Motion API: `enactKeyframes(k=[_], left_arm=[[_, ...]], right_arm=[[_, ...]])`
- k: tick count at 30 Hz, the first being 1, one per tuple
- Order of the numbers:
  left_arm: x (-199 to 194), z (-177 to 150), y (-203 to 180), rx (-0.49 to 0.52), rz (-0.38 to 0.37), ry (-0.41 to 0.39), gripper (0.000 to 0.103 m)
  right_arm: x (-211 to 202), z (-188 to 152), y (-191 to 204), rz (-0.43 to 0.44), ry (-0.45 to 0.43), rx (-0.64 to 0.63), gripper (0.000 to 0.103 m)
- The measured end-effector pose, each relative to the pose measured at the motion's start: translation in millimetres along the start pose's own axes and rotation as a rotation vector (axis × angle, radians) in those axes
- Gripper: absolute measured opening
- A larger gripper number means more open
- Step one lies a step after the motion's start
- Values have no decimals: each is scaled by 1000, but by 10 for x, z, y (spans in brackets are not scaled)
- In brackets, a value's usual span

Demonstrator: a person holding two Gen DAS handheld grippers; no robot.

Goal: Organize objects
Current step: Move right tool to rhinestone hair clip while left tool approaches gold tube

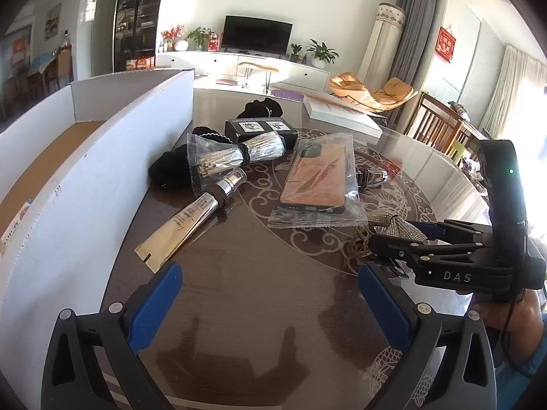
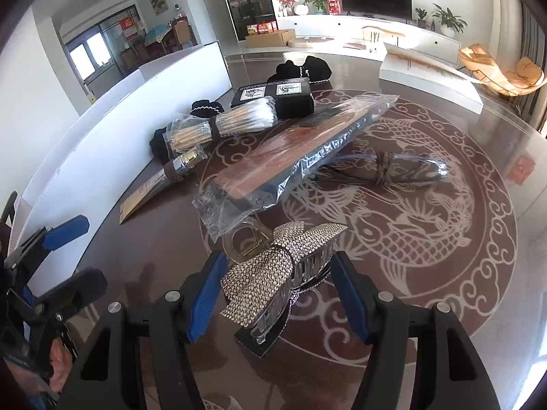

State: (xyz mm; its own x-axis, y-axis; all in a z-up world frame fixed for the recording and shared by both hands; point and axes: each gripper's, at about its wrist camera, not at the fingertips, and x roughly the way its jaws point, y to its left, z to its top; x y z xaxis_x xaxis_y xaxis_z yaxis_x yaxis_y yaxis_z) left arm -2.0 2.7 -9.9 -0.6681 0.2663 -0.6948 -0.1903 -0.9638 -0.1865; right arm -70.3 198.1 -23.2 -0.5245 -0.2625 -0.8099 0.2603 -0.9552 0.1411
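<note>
Both right fingers are clamping my rhinestone bow clip; my left gripper is hanging open, empty, phone case at twelve o'clock.

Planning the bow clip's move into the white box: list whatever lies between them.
Only the left gripper hovers between the bow clip and the white box; the tube lies just off that line.

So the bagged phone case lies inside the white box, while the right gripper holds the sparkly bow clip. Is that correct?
Not quite: the bagged phone case lies on the table, outside the white box, as the left wrist view shows. The rest is right.
</note>
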Motion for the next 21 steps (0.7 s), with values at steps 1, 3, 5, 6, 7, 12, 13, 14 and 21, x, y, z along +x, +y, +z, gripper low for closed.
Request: enactKeyframes(k=[1,3,5,6,7,12,13,14,21], left_arm=[[4,4,0,1,-4,3,103],[27,6,25,-11,-13,12,103],[38,9,80,-41,-23,21,103],[45,6,113,-59,-27,26,103],[57,6,148,-78,-31,32,103],[123,-7,243,-137,-38,60,103],[129,3,248,-138,-32,59,103],[128,23,254,-135,-24,50,103],[602,374,270,2,99,151,103]], right_arm=[[-57,-62,-65,-9,-2,4,67],[-166,-194,-175,-21,-11,26,83],[-260,-330,-242,-14,-42,48,96],[-304,-401,-259,-8,-52,52,96],[-310,-450,-269,-9,-57,52,96],[-323,-690,-267,-33,-76,33,96],[-306,-726,-280,-36,-74,35,96],[-298,-749,-299,-32,-72,43,96],[-276,-741,-316,-25,-72,54,97]])
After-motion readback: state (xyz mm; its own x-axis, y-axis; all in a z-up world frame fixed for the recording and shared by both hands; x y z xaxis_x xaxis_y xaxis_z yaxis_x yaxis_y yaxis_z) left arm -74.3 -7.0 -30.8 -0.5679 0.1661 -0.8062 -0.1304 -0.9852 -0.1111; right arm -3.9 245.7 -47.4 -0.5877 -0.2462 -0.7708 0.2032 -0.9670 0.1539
